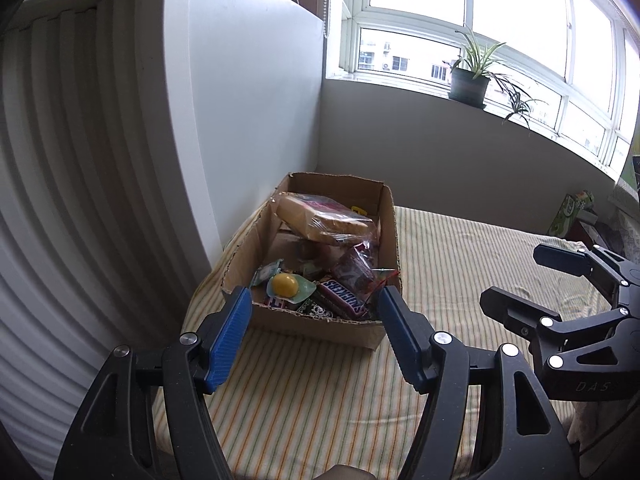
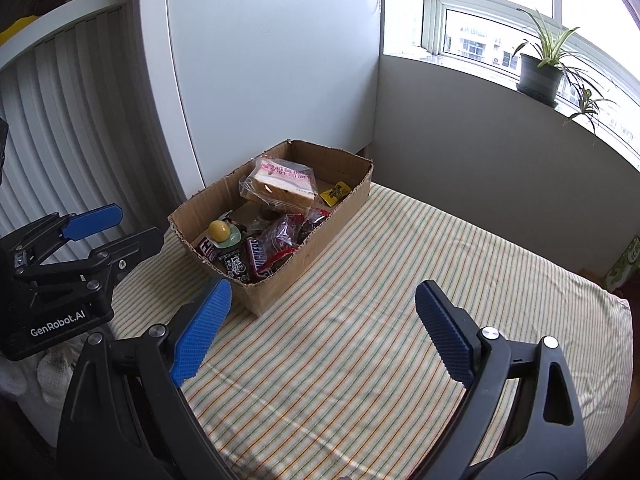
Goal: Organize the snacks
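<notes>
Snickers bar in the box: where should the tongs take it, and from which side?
Grip the Snickers bar across its narrow width near the middle, coming from above. It lies flat among other wrappers at the near end of the cardboard box, whose walls block a sideways approach. Both tongs are open and empty; the left tongs face it.

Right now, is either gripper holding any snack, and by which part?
Nothing is held. The left gripper and right gripper are both open and empty, short of the box of snacks.
</notes>
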The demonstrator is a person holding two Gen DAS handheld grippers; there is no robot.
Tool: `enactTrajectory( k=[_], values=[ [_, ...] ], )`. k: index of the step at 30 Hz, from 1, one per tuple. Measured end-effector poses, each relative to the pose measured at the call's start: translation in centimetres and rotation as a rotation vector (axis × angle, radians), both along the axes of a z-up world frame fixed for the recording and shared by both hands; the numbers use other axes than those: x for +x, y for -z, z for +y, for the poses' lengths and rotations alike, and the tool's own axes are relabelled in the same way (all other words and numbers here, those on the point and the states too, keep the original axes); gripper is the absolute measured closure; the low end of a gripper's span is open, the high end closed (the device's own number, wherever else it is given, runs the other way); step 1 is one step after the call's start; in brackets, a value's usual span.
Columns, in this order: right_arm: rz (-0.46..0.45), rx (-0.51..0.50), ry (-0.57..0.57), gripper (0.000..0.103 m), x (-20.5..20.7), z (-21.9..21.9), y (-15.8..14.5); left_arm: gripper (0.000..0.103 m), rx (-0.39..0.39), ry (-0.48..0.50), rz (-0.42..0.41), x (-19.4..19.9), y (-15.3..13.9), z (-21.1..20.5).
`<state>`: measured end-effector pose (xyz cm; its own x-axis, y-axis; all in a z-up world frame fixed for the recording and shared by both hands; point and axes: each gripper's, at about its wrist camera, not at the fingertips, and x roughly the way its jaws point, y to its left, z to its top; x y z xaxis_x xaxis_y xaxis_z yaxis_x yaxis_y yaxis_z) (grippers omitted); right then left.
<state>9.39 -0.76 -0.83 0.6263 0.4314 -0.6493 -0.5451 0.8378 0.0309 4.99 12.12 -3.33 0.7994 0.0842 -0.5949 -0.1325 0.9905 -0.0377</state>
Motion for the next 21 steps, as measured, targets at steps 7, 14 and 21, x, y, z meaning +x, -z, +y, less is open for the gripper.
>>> enactTrajectory(
  k=[7, 14, 21],
  values=[
    [-0.009, 0.028, 0.015, 0.008, -1.6, -1.2, -0.6, 0.037, 0.007, -0.024, 0.01, -1.3, 0.2, -0.4],
    [-0.014, 0.028, 0.03, 0.007, -2.4, -2.0, -0.8, 0.037, 0.017, -0.028, 0.014, -1.8, 0.2, -0.7],
    [-0.021, 0.027, 0.039, 0.007, -2.8, -2.6, -0.9, 0.037, 0.021, -0.022, 0.013, -2.2, 0.0, -1.3]
  ],
)
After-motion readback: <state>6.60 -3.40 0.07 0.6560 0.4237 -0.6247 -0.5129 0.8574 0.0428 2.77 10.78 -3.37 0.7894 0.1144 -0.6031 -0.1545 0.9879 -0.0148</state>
